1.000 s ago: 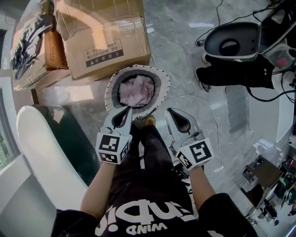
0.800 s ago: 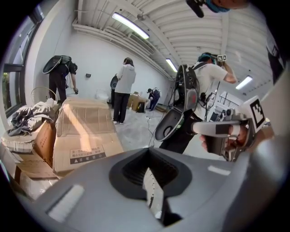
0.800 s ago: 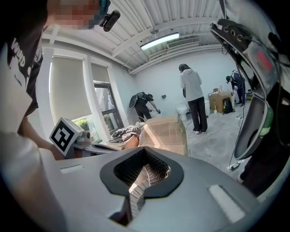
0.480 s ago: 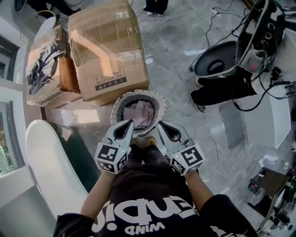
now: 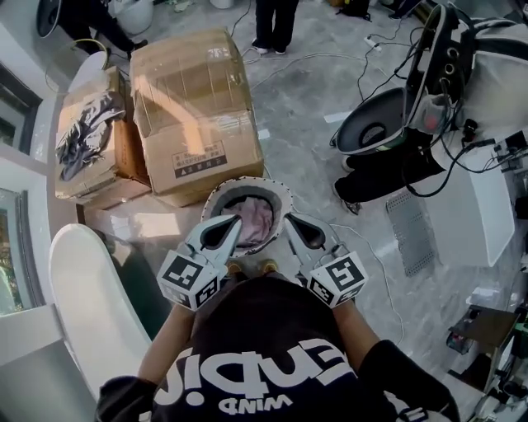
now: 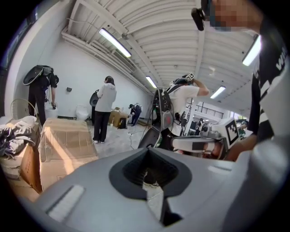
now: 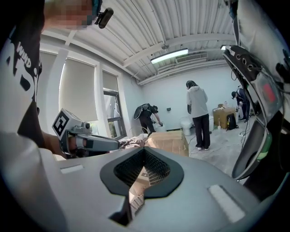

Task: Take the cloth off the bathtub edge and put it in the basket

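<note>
The near rim of the basket (image 5: pixel 213 196) is covered by the left gripper (image 5: pixel 235 222) and the right gripper (image 5: pixel 289 219). The cloth (image 5: pixel 257 216) inside shows only in part. The bathtub (image 5: pixel 78 288) runs behind the person's arm. Label print on the cardboard box (image 5: pixel 194 99) is too small to read. A standing person (image 5: pixel 276 21) is cut off at the top edge.

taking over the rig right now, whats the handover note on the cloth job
Left gripper: jaws together, nothing held, over the basket's near rim.
Right gripper: jaws together, nothing held, alongside the left one.
Pink cloth: lying inside the basket, which stands on the floor by the bathtub.
Done: cloth is off the tub edge and in the basket.
Left: nothing apparent for the cloth itself.
</note>
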